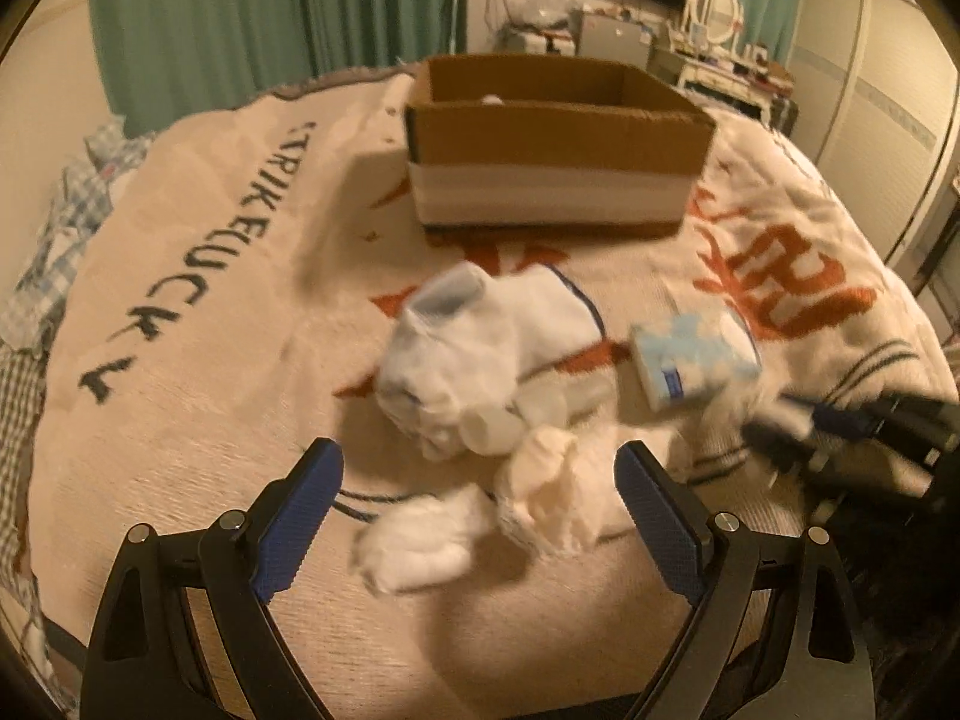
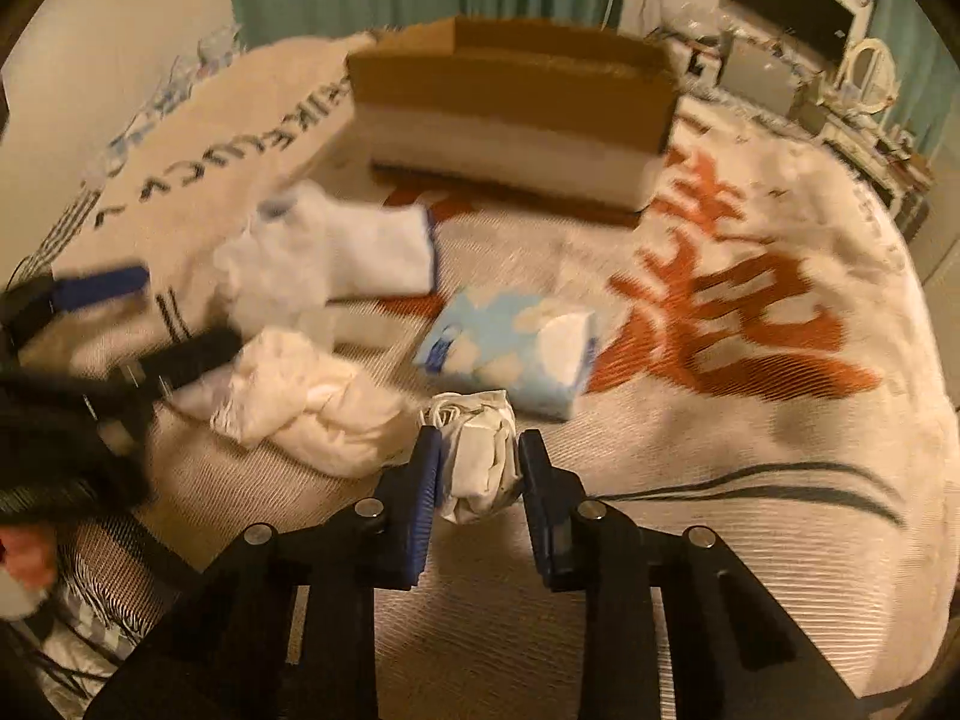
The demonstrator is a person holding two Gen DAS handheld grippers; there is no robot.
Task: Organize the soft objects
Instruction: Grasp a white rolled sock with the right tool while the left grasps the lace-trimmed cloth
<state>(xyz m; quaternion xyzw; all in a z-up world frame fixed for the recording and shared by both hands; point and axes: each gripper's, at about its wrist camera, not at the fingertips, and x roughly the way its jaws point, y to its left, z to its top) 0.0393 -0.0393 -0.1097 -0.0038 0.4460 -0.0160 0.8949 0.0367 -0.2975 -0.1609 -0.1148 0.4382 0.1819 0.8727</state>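
Observation:
On the bed lie a white sock with blue trim (image 1: 498, 330) (image 2: 360, 246), crumpled cream cloths (image 1: 552, 492) (image 2: 300, 402), a white fluffy piece (image 1: 420, 540) and a blue-and-white tissue pack (image 1: 696, 354) (image 2: 516, 348). An open cardboard box (image 1: 558, 138) (image 2: 510, 108) stands behind them. My left gripper (image 1: 480, 462) is open, just short of the cream cloths. My right gripper (image 2: 477, 450) is shut on a small crumpled white cloth bundle (image 2: 480, 456), held above the blanket; it shows blurred at the right in the left wrist view (image 1: 804, 426).
A cream blanket with orange characters and dark lettering (image 1: 198, 312) (image 2: 750, 312) covers the bed. Checked bedding (image 1: 66, 222) lies at the left edge. Green curtains (image 1: 270, 6) and a cluttered dresser with a mirror (image 1: 720, 30) stand behind the bed.

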